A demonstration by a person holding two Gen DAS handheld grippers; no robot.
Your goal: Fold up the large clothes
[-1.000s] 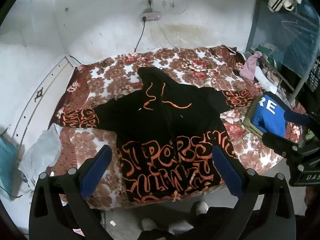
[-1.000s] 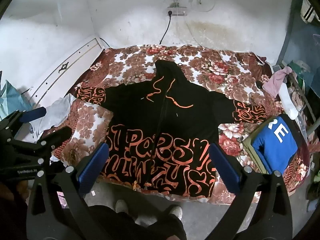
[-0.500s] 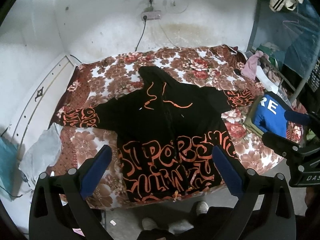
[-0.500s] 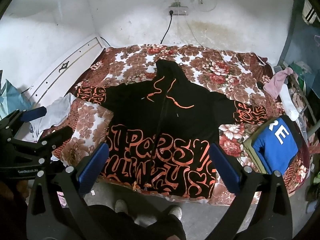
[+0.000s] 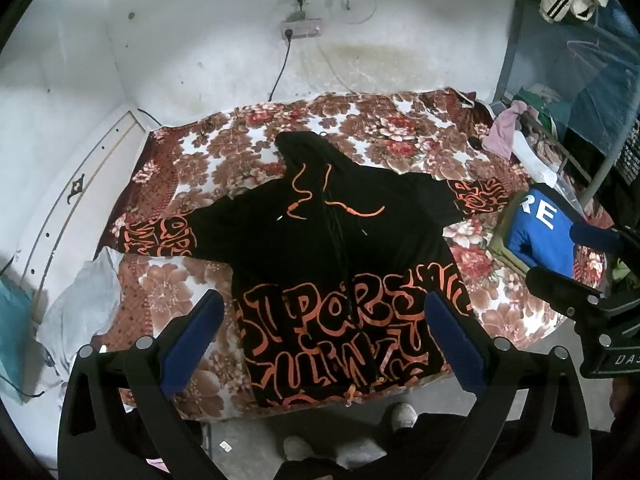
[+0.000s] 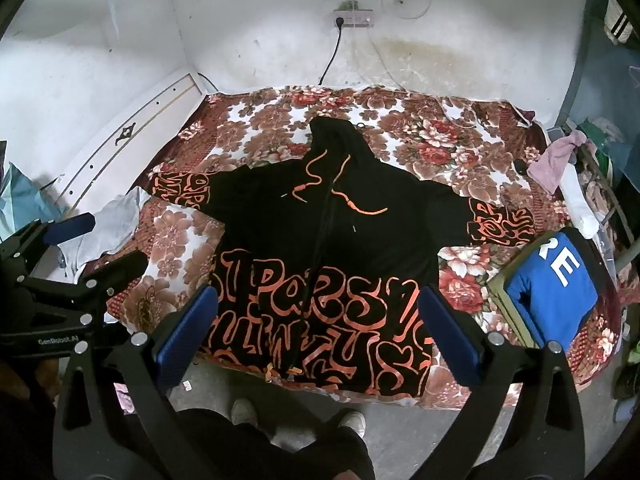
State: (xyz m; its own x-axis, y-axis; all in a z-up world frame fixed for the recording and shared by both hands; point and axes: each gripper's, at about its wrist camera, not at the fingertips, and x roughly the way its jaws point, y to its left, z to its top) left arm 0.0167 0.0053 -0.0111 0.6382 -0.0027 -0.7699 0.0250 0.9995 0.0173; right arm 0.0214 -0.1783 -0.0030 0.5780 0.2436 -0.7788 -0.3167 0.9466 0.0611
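Broadly, a floral bedspread (image 5: 400, 136) across the bed, filling most of both views. Spread flat on it, front up, a black hoodie (image 5: 340, 248) with orange lettering: hood toward the far wall, hem at the near edge of the bed, long axis running straight away from the person, sleeves out to either side. Off to the right, near the bed's edge, a folded blue garment (image 6: 552, 288); off to the left, a grey cloth (image 5: 80, 296) hanging over the side. Smaller still, orange drawstrings (image 6: 340, 196) loose on the chest.

Held high above the near edge, well clear of the fabric: left gripper (image 5: 320, 336) and right gripper (image 6: 320, 328), both with jaws spread wide and nothing between them.

Judged from this: folding not yet begun. Hoodie lying ahead of and below both tools, roughly centred between them. Left sleeve cuff (image 5: 156, 236) nearer the left gripper, right sleeve cuff (image 6: 504, 220) nearer the right; a likely first move, each sleeve drawn inward across the body, then hem toward hood along that long axis
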